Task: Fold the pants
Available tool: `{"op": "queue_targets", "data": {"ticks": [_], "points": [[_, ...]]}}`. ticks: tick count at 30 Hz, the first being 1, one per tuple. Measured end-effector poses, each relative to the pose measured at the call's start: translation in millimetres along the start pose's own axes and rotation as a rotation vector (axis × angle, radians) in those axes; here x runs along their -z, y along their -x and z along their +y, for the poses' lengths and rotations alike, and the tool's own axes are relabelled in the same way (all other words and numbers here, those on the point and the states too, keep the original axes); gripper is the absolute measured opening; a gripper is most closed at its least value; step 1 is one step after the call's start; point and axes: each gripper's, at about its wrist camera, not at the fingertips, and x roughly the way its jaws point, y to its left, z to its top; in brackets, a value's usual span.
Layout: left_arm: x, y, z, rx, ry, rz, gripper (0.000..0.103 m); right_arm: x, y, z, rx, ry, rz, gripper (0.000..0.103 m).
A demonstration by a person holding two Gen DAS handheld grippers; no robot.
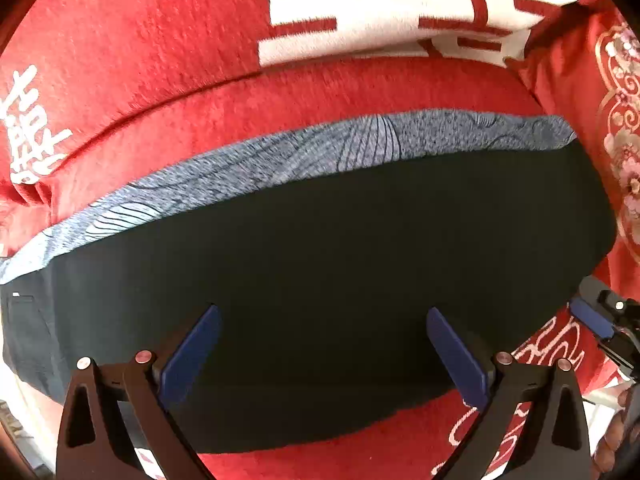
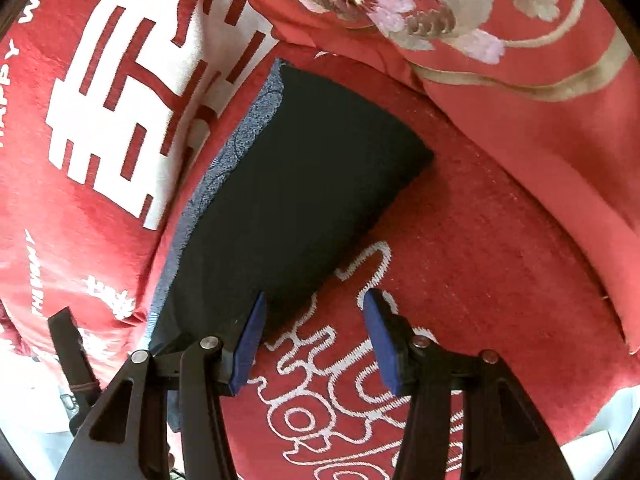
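Red bedding printed with white characters carries the dark pants, lying flat in a long fold with a blue patterned layer along the far edge; we find left claw and right claw wide and empty, so we judge the next fold needs a fresh edge grasp.

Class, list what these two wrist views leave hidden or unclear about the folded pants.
- Left wrist view: the pants near edge, hidden behind the open left gripper.
- Right wrist view: the pants' near end, covered by the open right gripper.
- Both views: layers beneath the dark top panel, unseen.
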Motion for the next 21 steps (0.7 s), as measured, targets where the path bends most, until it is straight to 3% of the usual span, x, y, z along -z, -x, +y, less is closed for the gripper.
{"op": "queue_targets", "data": {"ticks": [10, 21], "points": [[-1.7, -8.1, -14.4, 0.004, 0.0, 0.003, 0.103, -4.7, -9.7, -16.5, -0.206, -0.066, -0.06, 0.057], [-2.3, -10.0, -10.2, 0.001, 0.002, -0.002, 0.103, -22.2, -18.4, -11.5, -0.285, -0.045, -0.117, 0.061]]}}
